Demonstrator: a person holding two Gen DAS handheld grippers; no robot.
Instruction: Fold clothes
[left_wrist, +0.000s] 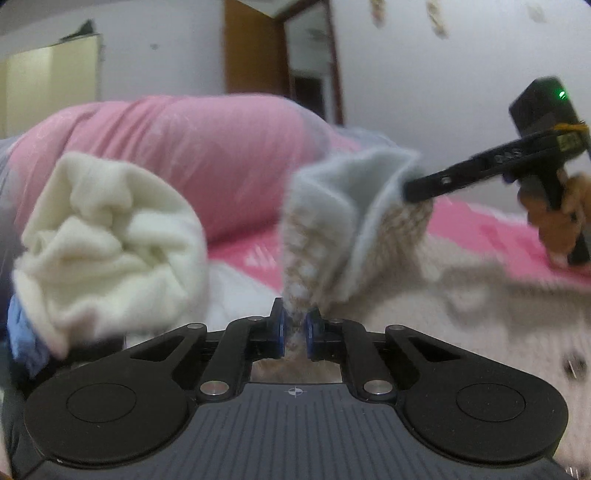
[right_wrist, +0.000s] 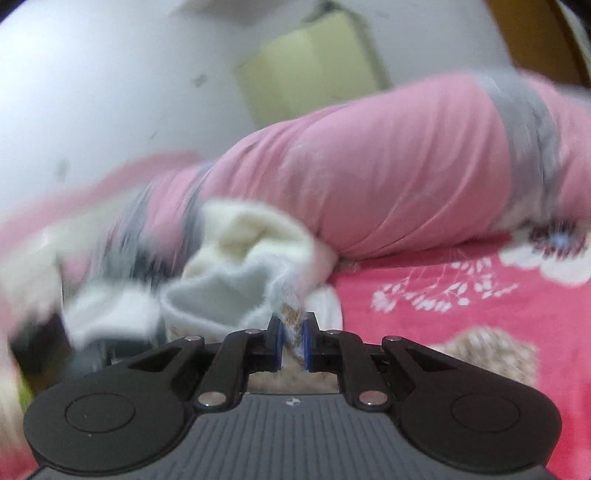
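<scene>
Bed (right_wrist: 424, 325) with pink floral sheet; pink bolster (left_wrist: 207, 155) lies behind. Left tool (left_wrist: 294, 332) is clamped on the edge of a knit garment (left_wrist: 354, 206) with pale fleece lining, held raised above the bed. Right tool (right_wrist: 291, 338) is clamped on another edge of it. A cream garment (left_wrist: 107, 240) sits bunched at left.

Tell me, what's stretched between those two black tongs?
A fuzzy garment, beige-knit outside with pale blue-grey fleece lining, spans them. In the left wrist view the left tongs pinch one edge and the right tongs grip the other; nothing else lies between.
</scene>
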